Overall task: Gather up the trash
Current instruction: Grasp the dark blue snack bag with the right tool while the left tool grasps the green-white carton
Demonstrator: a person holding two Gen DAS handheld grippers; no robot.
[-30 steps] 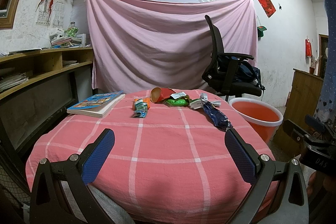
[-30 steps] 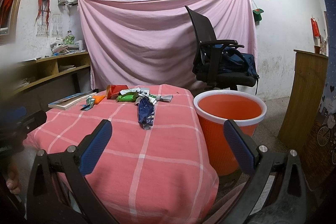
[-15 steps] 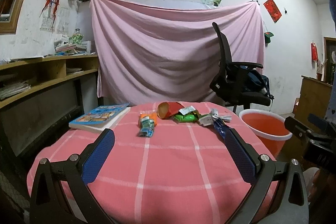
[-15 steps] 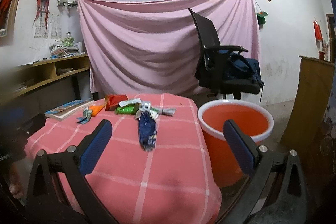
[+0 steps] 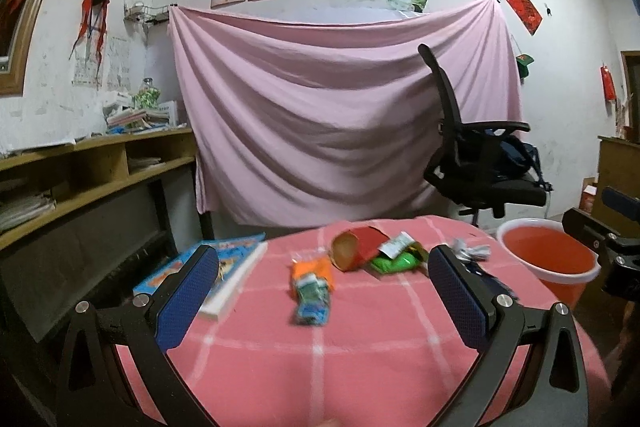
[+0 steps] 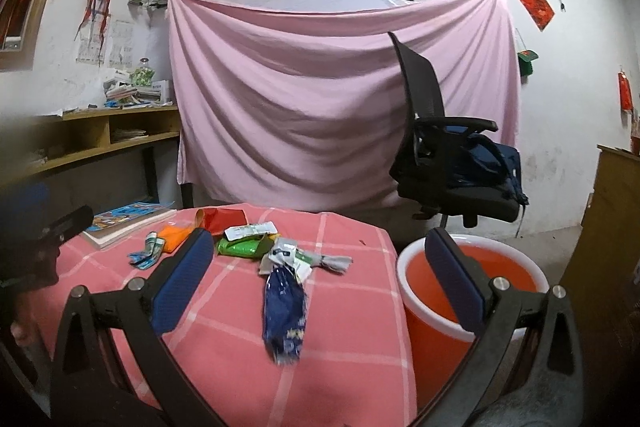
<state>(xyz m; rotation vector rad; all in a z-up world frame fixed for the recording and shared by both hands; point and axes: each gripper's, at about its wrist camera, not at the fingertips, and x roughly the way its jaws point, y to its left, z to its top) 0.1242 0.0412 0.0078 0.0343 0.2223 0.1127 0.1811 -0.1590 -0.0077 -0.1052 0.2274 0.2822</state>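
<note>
Trash lies on a table under a pink checked cloth [image 5: 360, 339]. An orange packet with a small blue-green wrapper [image 5: 312, 287], a red paper cup on its side [image 5: 358, 247] and a green packet [image 5: 394, 261] sit at the far part. My left gripper [image 5: 320, 291] hangs open above the cloth, short of the orange packet, holding nothing. In the right wrist view a dark blue wrapper [image 6: 284, 311] lies nearest, with a white-green wrapper [image 6: 292, 255] behind it. My right gripper [image 6: 318, 277] is open and empty above the table's right side. An orange bucket [image 6: 472, 291] stands right of the table.
A colourful book [image 5: 224, 267] lies at the table's left edge. A black office chair [image 6: 444, 155] with a blue bag stands behind the bucket. Wooden shelves [image 5: 80, 167] run along the left wall, a wooden cabinet [image 6: 616, 207] stands at right, and a pink sheet covers the back.
Both grippers have moved forward and closer to the table, so the trash looks larger and nearer. Jaws stayed open. Nothing on the table has shifted.
</note>
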